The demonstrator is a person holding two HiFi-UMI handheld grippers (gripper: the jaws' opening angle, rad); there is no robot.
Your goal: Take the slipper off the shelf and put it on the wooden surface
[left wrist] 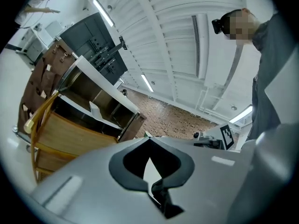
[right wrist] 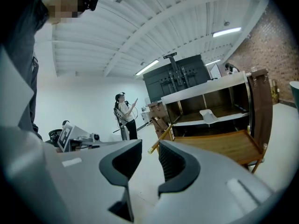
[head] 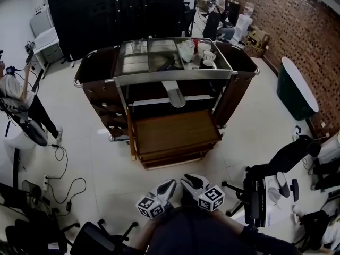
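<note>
One white slipper (head: 173, 93) to fetch, lying on the cart's (head: 159, 77) middle shelf, one end poking past the shelf's front lip. Probably light, soft and floppy; best pinched across that overhanging end. Just below that shelf, the cart's pulled-out wooden surface (head: 175, 132): bare, roomy, side rail to clear. Well short of the cart: left gripper (head: 170, 185) clenched on nothing, right gripper (head: 187, 180) parted, empty.

White cups (head: 206, 54) sit in the upper middle of my view, beside a white bag (head: 186, 49). A brick wall (head: 303, 20) fills the upper right, a person (head: 18, 97) stands at left, and cables (head: 66, 187) trail across the floor (head: 106, 158) at lower left.
</note>
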